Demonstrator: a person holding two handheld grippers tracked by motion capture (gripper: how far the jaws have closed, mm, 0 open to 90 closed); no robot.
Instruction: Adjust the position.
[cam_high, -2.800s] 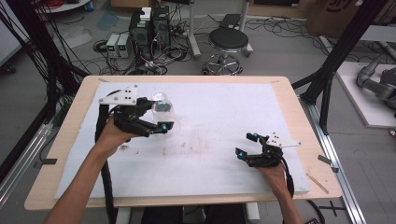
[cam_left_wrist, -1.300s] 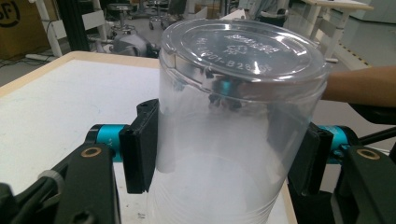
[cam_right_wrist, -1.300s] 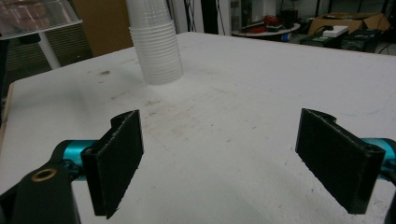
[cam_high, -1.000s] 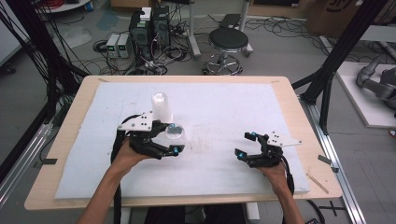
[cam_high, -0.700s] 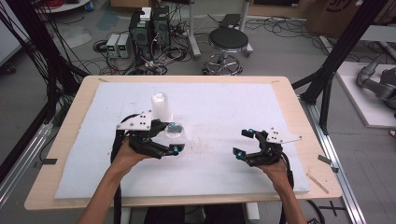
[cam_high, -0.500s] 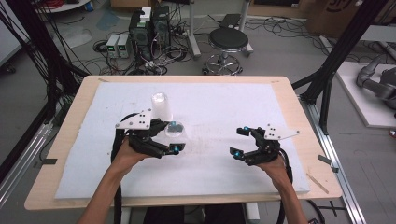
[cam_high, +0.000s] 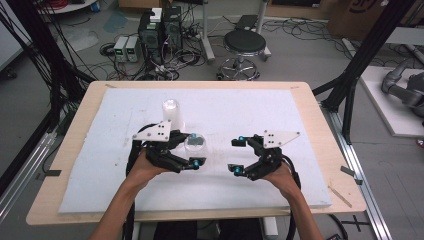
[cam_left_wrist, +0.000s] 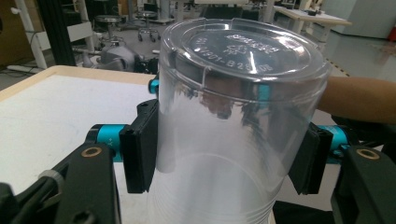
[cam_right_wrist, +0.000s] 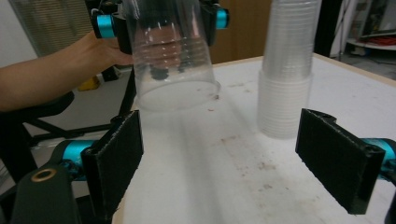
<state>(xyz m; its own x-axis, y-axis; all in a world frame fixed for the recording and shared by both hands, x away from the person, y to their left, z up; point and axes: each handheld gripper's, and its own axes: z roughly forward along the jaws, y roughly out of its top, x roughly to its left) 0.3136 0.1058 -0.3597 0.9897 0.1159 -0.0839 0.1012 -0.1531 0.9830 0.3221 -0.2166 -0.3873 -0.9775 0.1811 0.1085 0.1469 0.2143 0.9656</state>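
Observation:
My left gripper (cam_high: 196, 149) is shut on a clear plastic cup (cam_high: 195, 142), held upside down left of the table's middle. In the left gripper view its black pads (cam_left_wrist: 140, 149) press both sides of the cup (cam_left_wrist: 238, 116), whose embossed base faces up. A tall stack of clear cups (cam_high: 171, 112) stands just behind it. My right gripper (cam_high: 234, 156) is open to the right, its jaws pointing at the cup. Past the right gripper (cam_right_wrist: 229, 163) I see the held cup (cam_right_wrist: 170, 56) with its rim close to the table, and the stack (cam_right_wrist: 287, 70) to its right.
The table carries a white foam sheet (cam_high: 300, 125) with faint smudges. Wooden table edges (cam_high: 330, 135) frame it. Black frame posts, cables, computer boxes and a stool (cam_high: 244, 45) stand on the floor beyond the far edge.
The left gripper took one cup off the stack and brought it forward and right, then held still. The right gripper moved left toward the cup, staying open.

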